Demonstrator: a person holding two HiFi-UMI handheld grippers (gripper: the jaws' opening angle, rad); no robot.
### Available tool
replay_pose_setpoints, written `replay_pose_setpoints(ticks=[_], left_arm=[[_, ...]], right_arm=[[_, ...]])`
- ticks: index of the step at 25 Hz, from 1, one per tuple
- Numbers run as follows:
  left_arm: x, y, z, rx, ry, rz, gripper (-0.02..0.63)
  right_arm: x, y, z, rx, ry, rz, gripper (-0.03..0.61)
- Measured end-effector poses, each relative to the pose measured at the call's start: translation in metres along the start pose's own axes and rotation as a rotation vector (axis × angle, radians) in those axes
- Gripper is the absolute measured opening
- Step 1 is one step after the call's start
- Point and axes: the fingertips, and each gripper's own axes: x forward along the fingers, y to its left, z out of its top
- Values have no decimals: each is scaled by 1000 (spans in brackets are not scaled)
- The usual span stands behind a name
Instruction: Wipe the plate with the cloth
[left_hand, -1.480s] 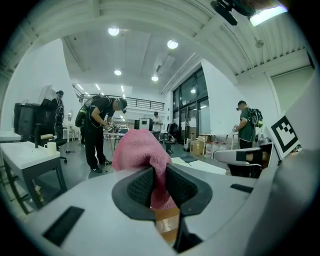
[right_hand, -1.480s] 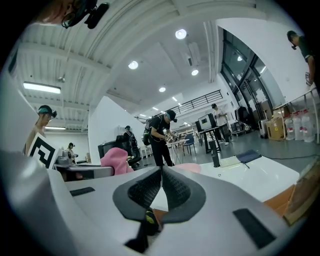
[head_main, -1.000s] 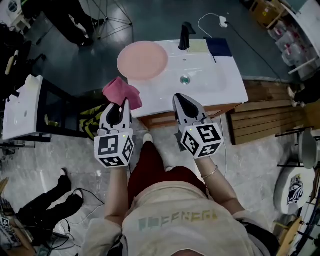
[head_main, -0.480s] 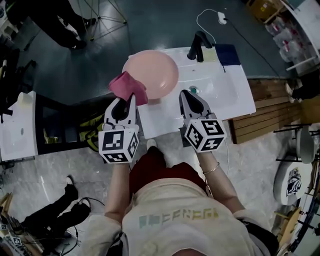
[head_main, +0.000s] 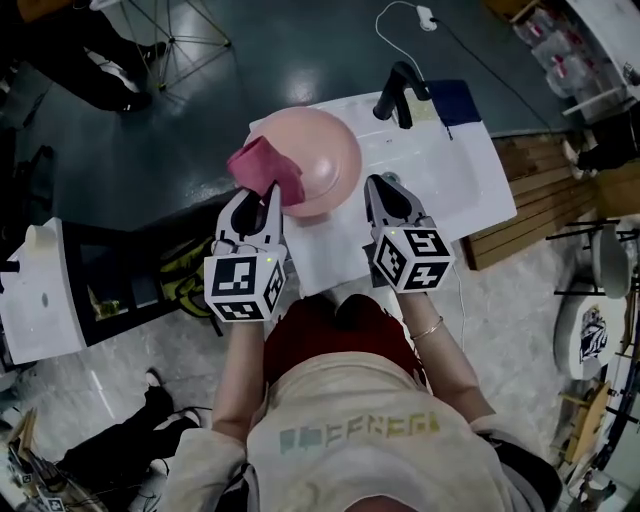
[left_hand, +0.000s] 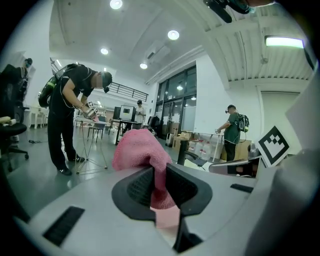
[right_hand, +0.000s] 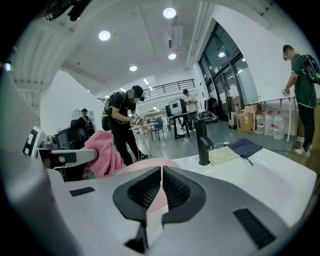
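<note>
A round pink plate (head_main: 320, 150) lies on the left part of the white sink top (head_main: 455, 185). My left gripper (head_main: 268, 192) is shut on a crumpled pink cloth (head_main: 265, 168), which hangs over the plate's left side. In the left gripper view the cloth (left_hand: 140, 147) bulges up out of the shut left gripper (left_hand: 159, 172). My right gripper (head_main: 381, 183) is shut with nothing in it, its tips at the plate's right rim. The right gripper view shows the plate (right_hand: 135, 164) just beyond the right gripper (right_hand: 161, 171) and the cloth (right_hand: 102, 152) at the left. Contact with the plate cannot be told.
A black faucet (head_main: 398, 95) stands at the back of the sink, beside a pale pad (head_main: 424, 108) and a dark blue cloth (head_main: 455, 100). Wooden pallets (head_main: 520, 200) lie to the right and a white cabinet (head_main: 35, 290) to the left. A person (right_hand: 122, 125) stands beyond the sink.
Both grippers have moved forward to the plate. The cloth, earlier short of the plate's near left edge, now lies over its left side. Both stayed shut.
</note>
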Motion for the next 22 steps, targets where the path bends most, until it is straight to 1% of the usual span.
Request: replay_pose_setpoints(ticks=[4, 8, 16, 22], left_arm=[[12, 5, -3, -5, 8, -28, 67], [27, 6, -1, -4, 14, -38, 67], [57, 5, 4, 2, 35, -62, 67], [81, 9, 2, -6, 66, -61, 67]], right_arm=[[10, -11, -9, -3, 42, -64, 38], [20, -25, -9, -7, 83, -88, 40], [44, -39, -18, 47, 161, -54, 40], [68, -47, -22, 89, 215, -22, 40]])
